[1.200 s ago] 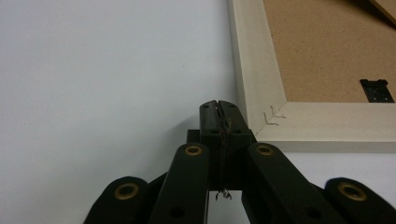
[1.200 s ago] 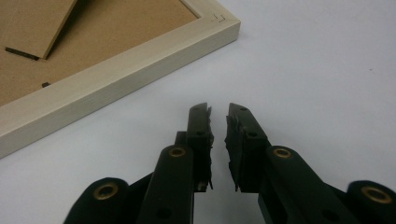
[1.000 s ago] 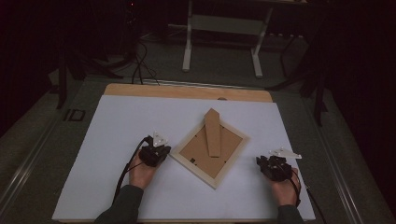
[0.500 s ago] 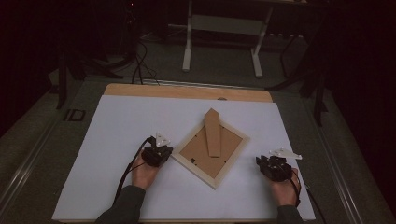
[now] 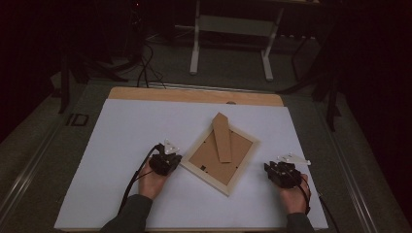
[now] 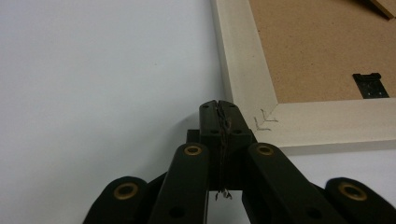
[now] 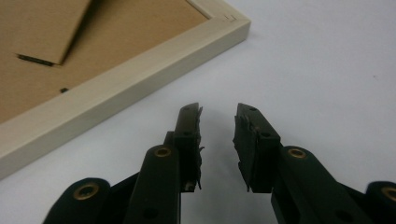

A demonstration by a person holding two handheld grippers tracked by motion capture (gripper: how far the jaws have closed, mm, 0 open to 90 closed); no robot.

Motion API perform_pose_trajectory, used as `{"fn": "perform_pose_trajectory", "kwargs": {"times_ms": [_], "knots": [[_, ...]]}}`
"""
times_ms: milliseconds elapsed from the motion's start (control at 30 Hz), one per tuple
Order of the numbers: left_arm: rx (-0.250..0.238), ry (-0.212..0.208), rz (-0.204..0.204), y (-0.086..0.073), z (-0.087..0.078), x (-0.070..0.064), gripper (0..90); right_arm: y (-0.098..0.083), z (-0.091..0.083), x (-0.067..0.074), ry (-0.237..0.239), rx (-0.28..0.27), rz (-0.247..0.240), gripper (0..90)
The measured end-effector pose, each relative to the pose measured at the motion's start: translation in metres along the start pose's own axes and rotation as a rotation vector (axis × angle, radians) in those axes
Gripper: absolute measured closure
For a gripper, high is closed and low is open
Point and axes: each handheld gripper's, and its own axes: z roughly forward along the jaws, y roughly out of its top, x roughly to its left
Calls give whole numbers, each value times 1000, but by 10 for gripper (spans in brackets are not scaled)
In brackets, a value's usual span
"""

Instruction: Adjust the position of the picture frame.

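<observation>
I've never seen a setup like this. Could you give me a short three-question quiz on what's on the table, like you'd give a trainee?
1. True or false: the picture frame lies with its back facing up.
2. Which tool has its jaws shut: the left tool or the right tool?
3. Multiple choice: the cardboard stand is A) attached to the frame's brown backing board, B) lying loose on the white table, C) held by a tool.

Key: 1 true. 2 the left tool; the right one's jaws have just been opening, with nothing between them. 3 A.
</observation>
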Motion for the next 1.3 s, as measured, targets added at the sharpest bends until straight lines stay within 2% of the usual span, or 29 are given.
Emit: {"fn": "perform_pose_trajectory", "kwargs": {"times_ms": [300,400,500,800,1100,1233,1300], "knots": [[3,-2,5,0,0,-4,897,9,8,10,-3,3,-16,756],[5,0,9,0,-1,-4,897,13,13,10,-26,-13,-19,832],[-1,-3,2,0,0,-4,896,18,22,6,-35,-14,8,894],[-1,-5,1,-1,-1,-4,893,43,41,-8,-34,-35,105,899],[0,-8,5,-2,-2,-4,894,56,62,-16,-53,-37,136,900],[0,-9,4,-2,-2,-4,895,59,72,-24,-52,-31,179,899],[0,-10,3,-2,-2,-4,895,60,76,-26,-50,-26,185,899]]}}
